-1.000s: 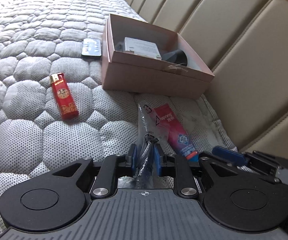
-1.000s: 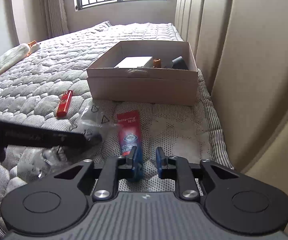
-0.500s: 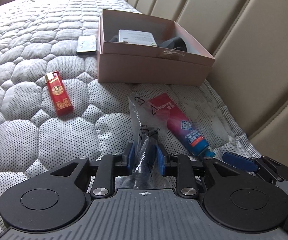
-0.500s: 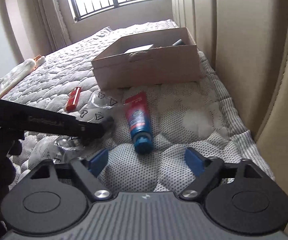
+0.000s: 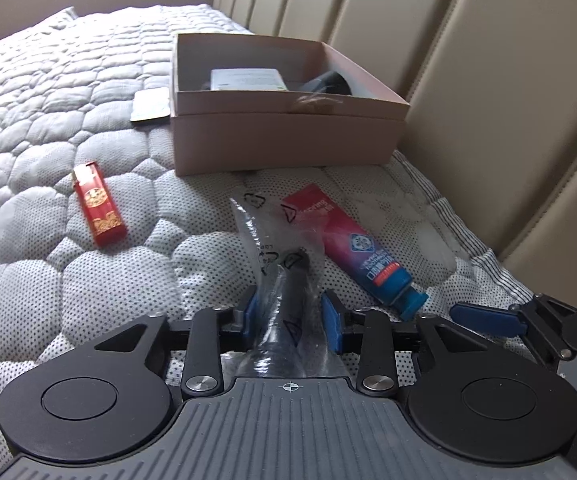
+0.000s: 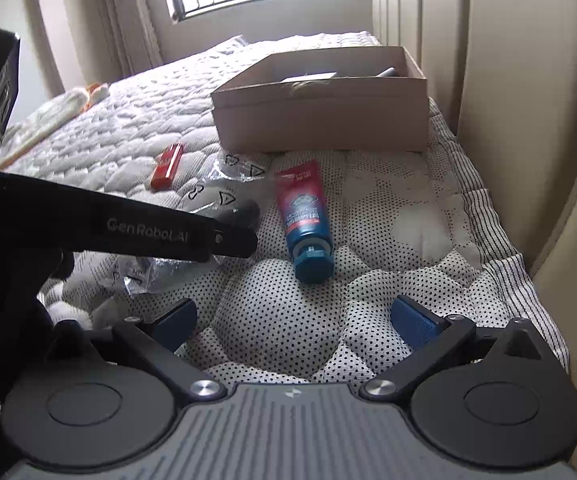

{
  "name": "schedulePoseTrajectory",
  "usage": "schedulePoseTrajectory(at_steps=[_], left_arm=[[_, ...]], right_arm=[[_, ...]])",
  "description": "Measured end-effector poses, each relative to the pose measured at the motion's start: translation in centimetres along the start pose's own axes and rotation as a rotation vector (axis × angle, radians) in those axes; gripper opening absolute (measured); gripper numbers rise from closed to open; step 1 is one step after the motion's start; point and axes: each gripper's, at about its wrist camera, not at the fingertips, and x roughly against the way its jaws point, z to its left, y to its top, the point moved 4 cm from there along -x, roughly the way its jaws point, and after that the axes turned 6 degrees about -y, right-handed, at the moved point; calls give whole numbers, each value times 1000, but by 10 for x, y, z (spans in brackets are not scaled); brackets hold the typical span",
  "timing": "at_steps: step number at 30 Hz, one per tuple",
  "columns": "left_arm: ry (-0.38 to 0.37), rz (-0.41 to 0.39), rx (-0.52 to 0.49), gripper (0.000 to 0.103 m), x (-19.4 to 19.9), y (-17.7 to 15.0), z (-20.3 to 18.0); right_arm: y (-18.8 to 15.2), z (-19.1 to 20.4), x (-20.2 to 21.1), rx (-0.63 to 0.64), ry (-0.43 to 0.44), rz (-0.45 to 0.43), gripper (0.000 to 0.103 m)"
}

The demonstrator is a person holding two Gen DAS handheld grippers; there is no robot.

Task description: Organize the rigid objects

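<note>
A clear plastic bag (image 5: 278,280) with a dark item inside lies on the quilted mattress (image 5: 68,300) between the blue pads of my left gripper (image 5: 290,316). Its jaws are opening and the bag sits loosely between them. A red and blue tube (image 6: 302,208) lies cap-first just ahead of my right gripper (image 6: 294,318), whose jaws are opening wide with nothing between them. In the left wrist view the tube (image 5: 348,248) lies right of the bag. An open cardboard box (image 5: 288,140) stands farther back and holds a white packet (image 5: 246,79) and a dark object (image 5: 328,82).
A red lighter (image 5: 98,204) lies left of the bag. A blister pack (image 5: 150,104) rests against the box's left side. The padded beige headboard (image 5: 488,120) runs along the right. A rolled cloth (image 6: 56,116) lies at the mattress's far left. The left tool's black casing (image 6: 128,232) crosses the right wrist view.
My right jaws went from nearly shut around the tube to wide apart, and the tube now lies free on the mattress. My left jaws have widened around the bag.
</note>
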Motion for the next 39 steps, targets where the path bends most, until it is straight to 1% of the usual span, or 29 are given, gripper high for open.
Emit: schedulePoseTrajectory(at_steps=[2,3,5,8,10,12,13,16,19,24,26,29,30,33,37,38,39], left_arm=[[-21,-13,58,28,3,0,8],[-35,-19,84,28,4,-1,12],[-52,-26,105,27,6,-2,15],[-54,-26,90,26,8,-3,14],[-54,-24,89,26,9,-3,14],[-56,-22,92,26,9,-3,14],[-57,-21,92,26,10,-3,14],[-57,-17,87,25,11,-2,15],[-56,-11,80,25,14,-3,15],[-43,-3,67,24,18,-5,15],[-39,-1,68,24,20,-5,16],[-29,0,71,24,24,-6,18],[-27,0,73,24,25,-7,19],[-24,1,81,24,30,-8,23],[-24,3,94,24,33,-10,28],[-26,5,97,24,32,-10,29],[-24,10,97,24,31,-10,29]], right_arm=[[-1,5,0,43,-23,-5,103],[-2,7,1,51,-33,-10,103],[-3,9,8,62,-41,-22,103],[-2,5,21,45,-14,-40,102],[0,0,26,33,-41,-56,102],[2,-7,30,18,-88,-74,98],[4,-11,31,8,-100,-74,98],[8,-21,32,-20,-126,-71,95],[10,-25,33,-22,-145,-75,94],[14,-28,31,-20,-174,-94,85],[18,-27,29,-15,-182,-102,83],[29,-25,20,-2,-170,-109,80],[32,-25,15,-6,-161,-101,77],[39,-27,0,-41,-113,-44,68],[35,-21,-3,-65,-32,-3,62],[32,-19,-3,-69,-19,10,56],[29,-17,-2,-72,-13,20,54]])
